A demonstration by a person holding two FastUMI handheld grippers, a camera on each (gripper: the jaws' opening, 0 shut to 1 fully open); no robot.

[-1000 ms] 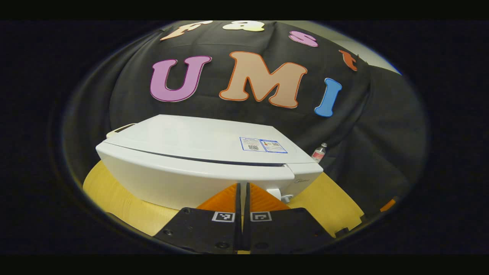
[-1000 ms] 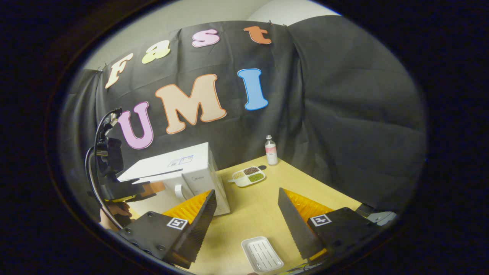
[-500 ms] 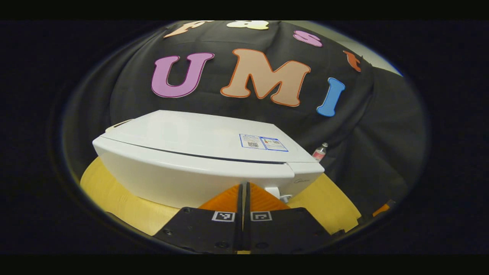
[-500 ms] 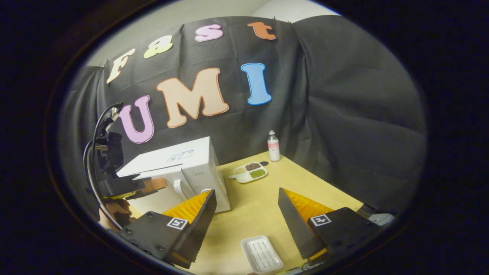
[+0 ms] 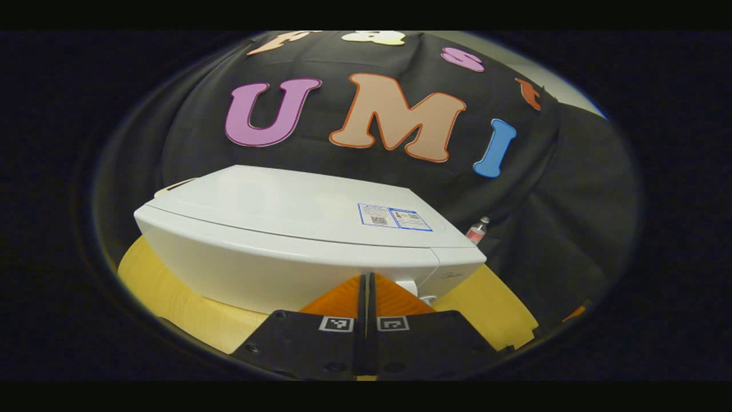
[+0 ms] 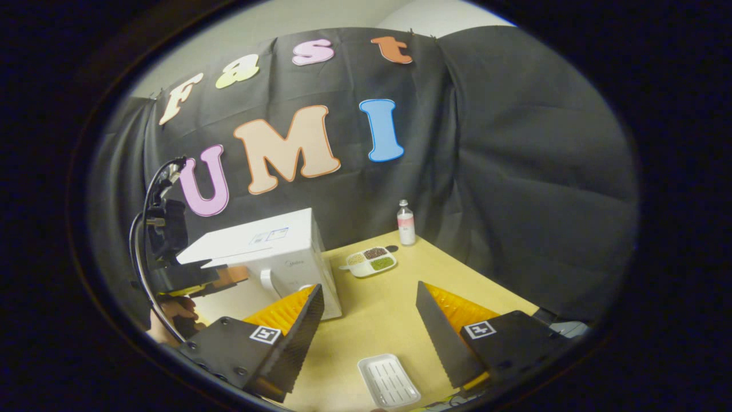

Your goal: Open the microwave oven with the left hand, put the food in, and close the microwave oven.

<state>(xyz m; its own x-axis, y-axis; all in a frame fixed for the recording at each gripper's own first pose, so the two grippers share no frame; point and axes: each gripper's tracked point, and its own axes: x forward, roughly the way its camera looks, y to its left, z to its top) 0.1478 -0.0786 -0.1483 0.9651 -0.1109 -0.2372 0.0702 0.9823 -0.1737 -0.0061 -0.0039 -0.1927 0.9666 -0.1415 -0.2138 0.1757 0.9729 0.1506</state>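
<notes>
White microwave (image 5: 297,229) sits toward the far left of the wooden table (image 6: 377,320), back near the cloth wall. In my left gripper view the door front looks shut against the body, thin seam along the top; the lower door and handle are hidden behind my own fingers. My left gripper (image 5: 366,286) is pressed nearly together at the door's front face, fingers meeting with a slit between; can't tell if anything is pinched. In the right gripper view it sits at the microwave's left front, hand (image 6: 171,312) below it partly cut off. Food tray (image 6: 369,263), three compartments of dark, pale and green bits, lies on the table just right of the microwave; contents too small to name. My right gripper (image 6: 369,320) is spread wide, holding nothing, above the near edge. Empty white ribbed tray (image 6: 389,380) near the front edge. Small bottle (image 6: 405,223) at the far edge by the wall.
</notes>
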